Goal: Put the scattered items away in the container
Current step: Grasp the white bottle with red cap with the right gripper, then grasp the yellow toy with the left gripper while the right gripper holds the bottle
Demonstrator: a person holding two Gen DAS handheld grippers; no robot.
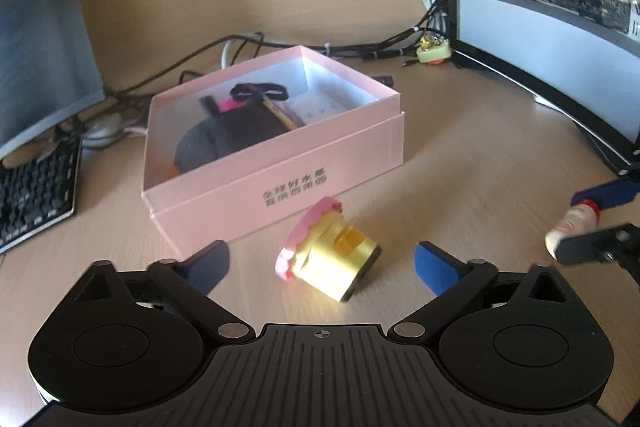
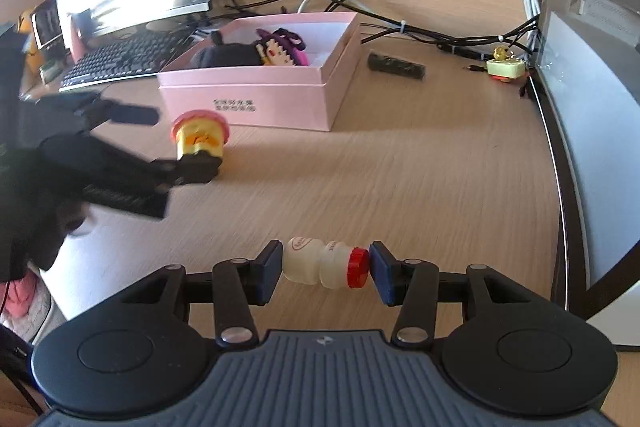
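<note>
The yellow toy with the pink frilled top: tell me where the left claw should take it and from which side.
Take the yellow toy across its flat-sided yellow body, not the pink frill. It lies tipped over on the desk in front of the pink box, already between the left claw pads, which stand open. Probably best from the near side, angled downward.

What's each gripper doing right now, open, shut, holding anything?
Left gripper: open, astride the yellow toy with the pink frilled top, pads not touching it.
Right gripper: shut end to end on the small white plastic bottle with the red cap.
</note>
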